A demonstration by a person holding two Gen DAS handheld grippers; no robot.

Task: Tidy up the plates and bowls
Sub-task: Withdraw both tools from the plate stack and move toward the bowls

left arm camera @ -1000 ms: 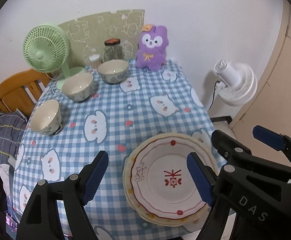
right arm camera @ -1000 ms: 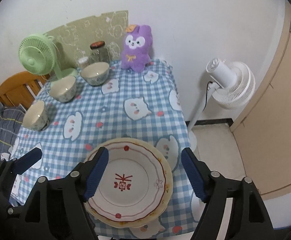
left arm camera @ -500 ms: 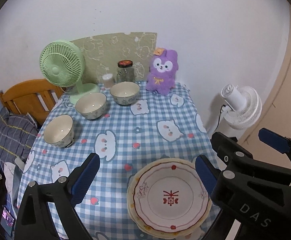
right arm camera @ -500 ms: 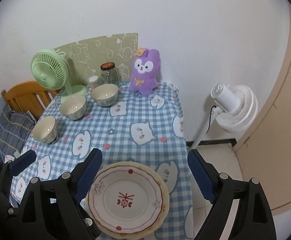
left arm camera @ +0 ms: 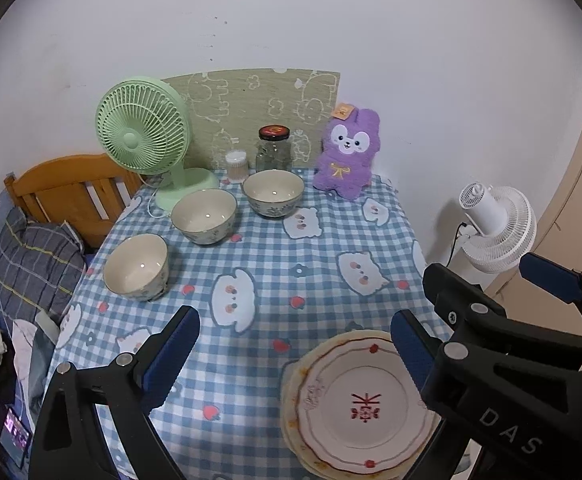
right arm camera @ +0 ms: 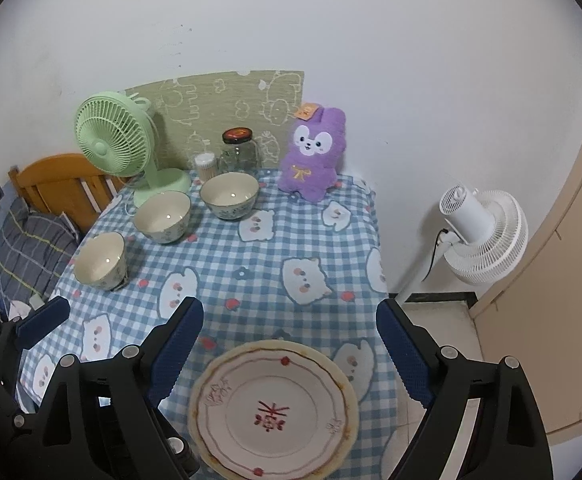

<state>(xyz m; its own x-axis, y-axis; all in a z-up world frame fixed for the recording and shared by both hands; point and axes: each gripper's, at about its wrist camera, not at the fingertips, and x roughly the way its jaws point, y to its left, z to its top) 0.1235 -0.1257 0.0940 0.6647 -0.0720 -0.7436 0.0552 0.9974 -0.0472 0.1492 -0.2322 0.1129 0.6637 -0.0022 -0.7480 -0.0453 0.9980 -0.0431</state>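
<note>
- Here, from the left wrist camera, we see the left tool [left arm camera: 293, 350] with its blue pads spread wide and nothing between them but checked cloth; the stack of plates [left arm camera: 361, 404] lies under its right-hand pad.
- That same view also catches the right tool [left arm camera: 547, 276] just beyond the stack of plates, one blue pad showing.
- From the right wrist camera we see the right tool [right arm camera: 291, 344] gaping wide above the stack of plates [right arm camera: 273, 410], its pads clear of the rim on both sides and gripping nothing.
- Only this view shows the left tool [right arm camera: 43, 322] as a single blue pad well off to the left of the stack of plates.
- The right wrist view shows bare floor tiles [right arm camera: 439, 320] right of the stack of plates; the left wrist view shows a small lit screen [left arm camera: 15, 434] far to its left.
- The stack of plates sits on the near edge of the bench [right arm camera: 251, 256]: a white plate with a red centre mark and a thin red ring, resting on a cream plate with a yellow-patterned rim.
- Three bowls [right arm camera: 163, 216] stand apart in a curved row beyond the stack of plates to the left, cream inside, blue-patterned outside, all upright and empty.
- Farther back from the stack of plates stand a green fan [left arm camera: 143, 136], a jar [left arm camera: 274, 150] and a purple plush toy [left arm camera: 347, 156].
</note>
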